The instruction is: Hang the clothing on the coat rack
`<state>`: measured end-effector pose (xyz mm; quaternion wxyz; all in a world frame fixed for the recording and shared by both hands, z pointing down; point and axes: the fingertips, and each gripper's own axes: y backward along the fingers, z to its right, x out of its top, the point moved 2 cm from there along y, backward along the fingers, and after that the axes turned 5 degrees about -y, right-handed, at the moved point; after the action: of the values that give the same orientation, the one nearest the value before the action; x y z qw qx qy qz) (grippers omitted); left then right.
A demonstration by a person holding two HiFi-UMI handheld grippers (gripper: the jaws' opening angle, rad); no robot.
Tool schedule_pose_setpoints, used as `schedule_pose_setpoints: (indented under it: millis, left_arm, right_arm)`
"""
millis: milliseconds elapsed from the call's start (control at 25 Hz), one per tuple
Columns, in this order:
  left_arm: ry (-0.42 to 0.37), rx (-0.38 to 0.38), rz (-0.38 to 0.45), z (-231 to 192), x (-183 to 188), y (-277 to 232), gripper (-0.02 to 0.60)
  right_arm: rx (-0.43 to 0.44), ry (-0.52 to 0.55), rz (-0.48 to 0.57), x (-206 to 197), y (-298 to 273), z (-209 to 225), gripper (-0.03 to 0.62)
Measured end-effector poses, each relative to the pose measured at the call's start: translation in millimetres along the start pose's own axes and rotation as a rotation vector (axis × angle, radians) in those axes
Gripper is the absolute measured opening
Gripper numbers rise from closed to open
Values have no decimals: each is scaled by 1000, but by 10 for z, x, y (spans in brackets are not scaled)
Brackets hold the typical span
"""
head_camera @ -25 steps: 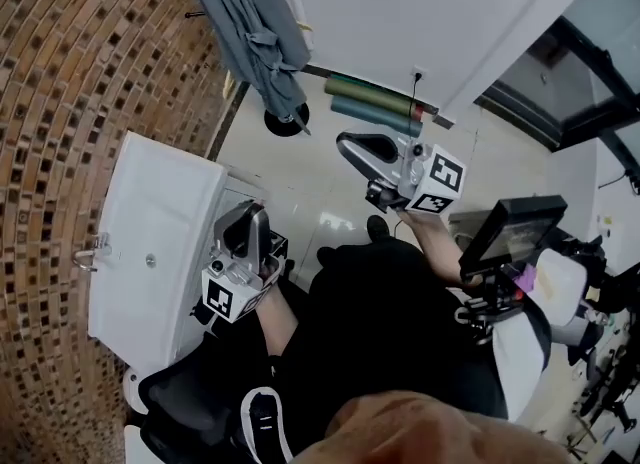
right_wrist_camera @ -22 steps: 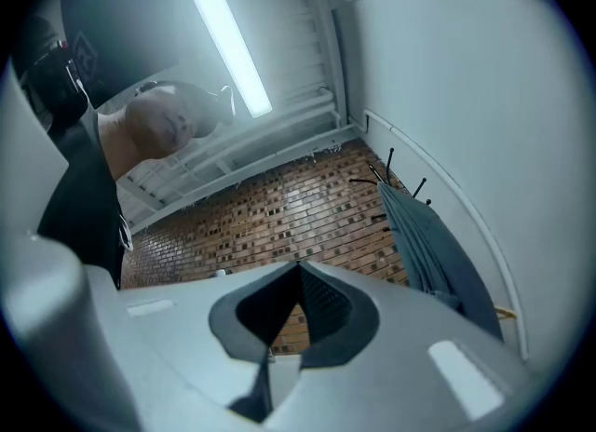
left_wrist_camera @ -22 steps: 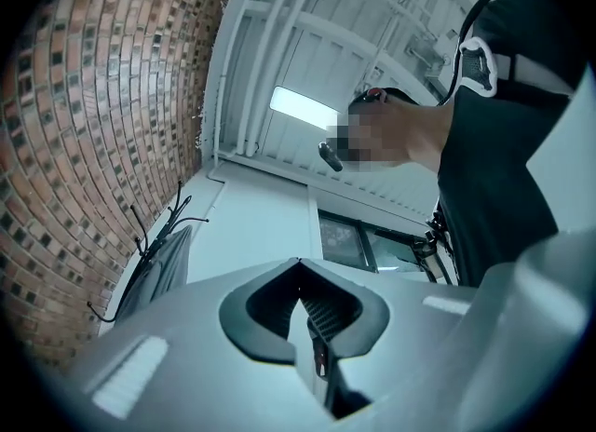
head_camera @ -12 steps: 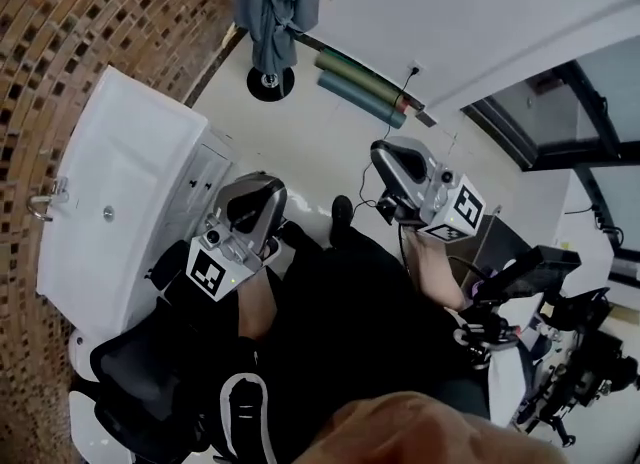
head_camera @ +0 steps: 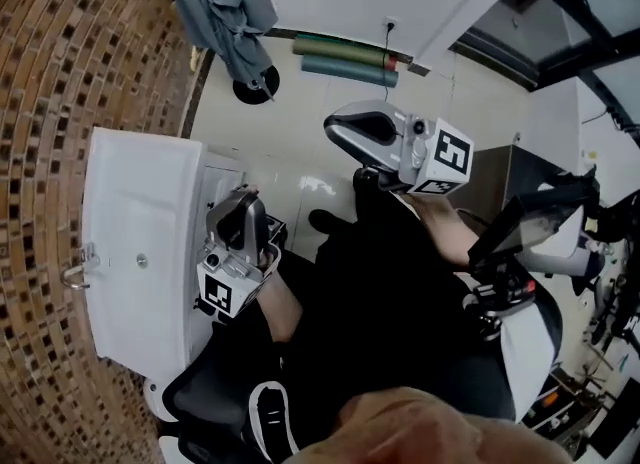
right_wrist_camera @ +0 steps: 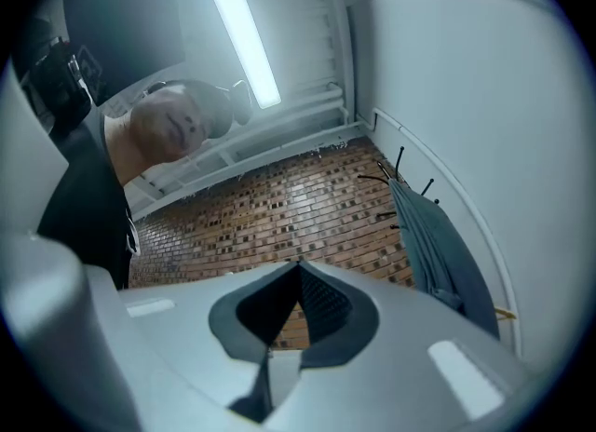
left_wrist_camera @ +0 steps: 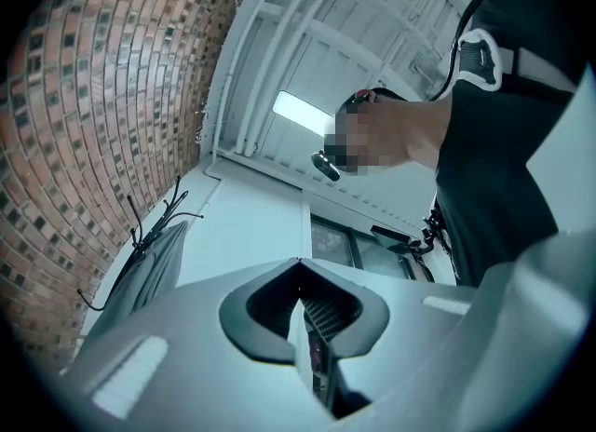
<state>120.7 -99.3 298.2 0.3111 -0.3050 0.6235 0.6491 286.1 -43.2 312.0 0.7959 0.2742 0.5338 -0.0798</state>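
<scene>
**Garment on the rack, both claws clenched on nothing**

Seen from the head view, a grey garment (head_camera: 215, 2) hangs from the coat rack (head_camera: 250, 85) at 11 o'clock, close to the brick wall (head_camera: 60, 72). The rack's round black foot stands on the pale floor just under the hem. The left claw (head_camera: 246, 202), at 9 o'clock just beside a white washbasin (head_camera: 130, 212), and the right claw (head_camera: 345, 134), toward 12 o'clock, are both well apart from the cloth. Each claw's own view shows its jaws pressed together with nothing between them. The right gripper view catches the garment draped at 3 o'clock beneath the rack's dark hooks.

By the way it falls in long folds, the cloth looks light, soft and limp, and not fragile. Pinched low, it would likely sag or slip off a hook. The surest hold appears to be a gathered fold at the collar or shoulder, close under the hooks. Either claw would have to open first. For this garment, the hanging looks done.
</scene>
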Motion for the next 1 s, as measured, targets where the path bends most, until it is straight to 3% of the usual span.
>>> schedule_pose_setpoints:
  millis: [160, 280, 440, 600, 760, 1000]
  left_arm:
    - [45, 21, 17, -126, -114, 65, 3]
    - [41, 24, 52, -130, -122, 13, 3]
    - [-25, 14, 46, -87, 73, -87, 3]
    - [-107, 34, 58, -70, 264, -23, 3]
    - [-108, 75, 37, -213, 253, 21, 3]
    - [-99, 42, 12, -150, 104, -172, 3]
  right_arm:
    - [-61, -52, -65, -260, 20, 87, 3]
    - [-72, -73, -84, -230, 24, 153, 3]
    - [-14, -14, -103, -80, -120, 37, 3]
    - [77, -21, -98, -57, -360, -33, 3]
    - [146, 4, -102, -66, -539, -185, 3]
    - [139, -2, -92, 7, -343, -116, 3]
